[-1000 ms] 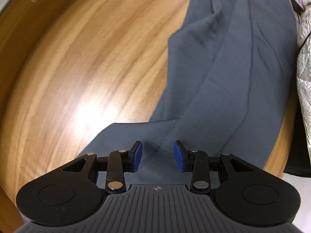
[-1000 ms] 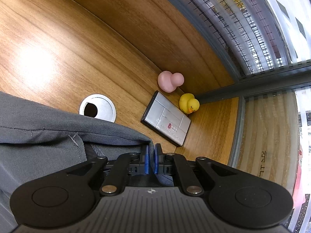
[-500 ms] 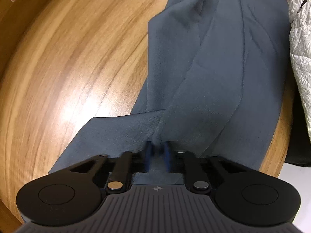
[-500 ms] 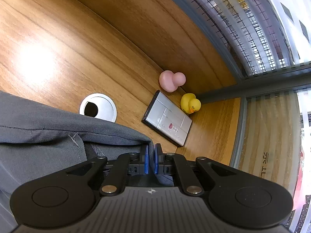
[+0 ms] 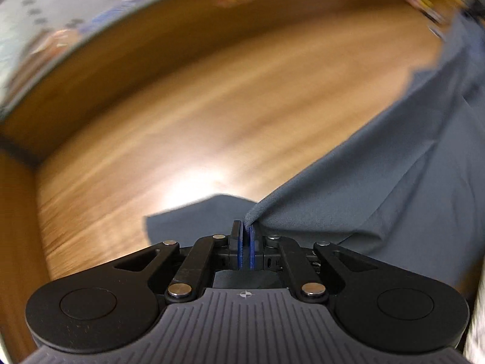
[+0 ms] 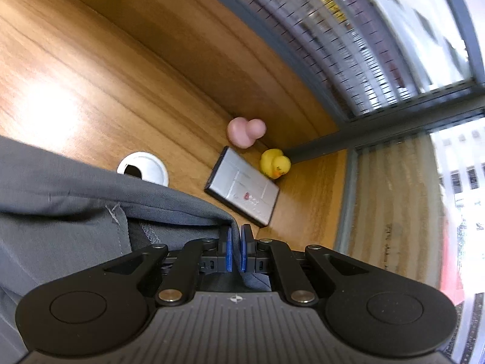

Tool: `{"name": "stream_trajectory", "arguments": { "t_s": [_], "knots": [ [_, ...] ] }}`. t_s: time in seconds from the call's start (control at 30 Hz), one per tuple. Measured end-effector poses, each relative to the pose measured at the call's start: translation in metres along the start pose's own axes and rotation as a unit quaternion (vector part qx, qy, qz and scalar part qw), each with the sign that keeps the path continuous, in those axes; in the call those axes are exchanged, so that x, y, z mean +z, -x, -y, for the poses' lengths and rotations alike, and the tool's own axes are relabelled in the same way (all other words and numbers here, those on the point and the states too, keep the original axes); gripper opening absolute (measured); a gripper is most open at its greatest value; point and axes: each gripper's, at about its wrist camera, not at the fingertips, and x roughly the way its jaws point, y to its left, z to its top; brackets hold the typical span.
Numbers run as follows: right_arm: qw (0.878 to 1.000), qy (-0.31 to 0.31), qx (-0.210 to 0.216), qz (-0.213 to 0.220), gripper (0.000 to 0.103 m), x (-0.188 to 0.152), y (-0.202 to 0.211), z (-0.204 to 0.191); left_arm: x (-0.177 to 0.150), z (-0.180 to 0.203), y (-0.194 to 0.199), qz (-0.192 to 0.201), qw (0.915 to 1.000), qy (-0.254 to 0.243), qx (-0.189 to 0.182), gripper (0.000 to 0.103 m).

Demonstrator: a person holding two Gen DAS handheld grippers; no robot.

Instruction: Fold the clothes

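The left gripper (image 5: 246, 236) is clenched now on a thin ridge of the grey trousers (image 5: 379, 182), where a second ago its blue pads stood apart over flat cloth. The fabric rises taut from the pinch and runs off toward two o'clock across the wooden table (image 5: 182, 121), and that view is streaked with blur, so I'd say the lift is under way (the fold itself looks barely begun). Over on the other side the right gripper (image 6: 235, 248) keeps its grip as before, pads nearly together on the stitched waistband end of the trousers (image 6: 75, 212), which drapes away at nine o'clock. The cloth is a smooth, matte twill with soft creases. Beyond it, at twelve o'clock, sit a metal cable hole (image 6: 142, 168), a flat silver box (image 6: 242, 194), a glossy yellow duck (image 6: 275, 163) and a pink toy (image 6: 246, 130).
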Motion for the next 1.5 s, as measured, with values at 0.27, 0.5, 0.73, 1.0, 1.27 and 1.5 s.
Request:
{"name": "stream_trajectory", "arguments": {
  "t_s": [0.27,0.5,0.73,1.0,1.27,1.5],
  "knots": [
    [0.998,-0.008,-0.038,0.049,0.005,0.029,0.016,0.007,0.067,-0.044,0.001,0.054,0.9879,0.101,0.105,0.005],
    [0.997,-0.002,-0.063,0.045,0.005,0.062,-0.007,0.004,0.127,-0.056,-0.052,0.059,0.9769,0.109,0.174,0.006],
    [0.998,0.009,-0.067,0.021,0.005,0.09,-0.05,-0.006,0.157,-0.056,-0.12,0.018,0.9766,0.093,0.193,0.015],
    [0.999,0.007,-0.049,0.002,0.022,0.098,-0.077,-0.014,0.166,-0.074,-0.129,0.002,0.9776,0.092,0.189,0.058],
    [0.999,-0.034,0.012,0.003,0.042,0.095,-0.058,-0.004,0.157,-0.085,-0.115,-0.019,0.9792,0.119,0.163,0.062],
    [0.997,-0.052,0.051,0.014,0.065,0.085,-0.025,-0.014,0.128,-0.091,-0.099,-0.041,0.9746,0.154,0.157,0.065]
  ]
}}
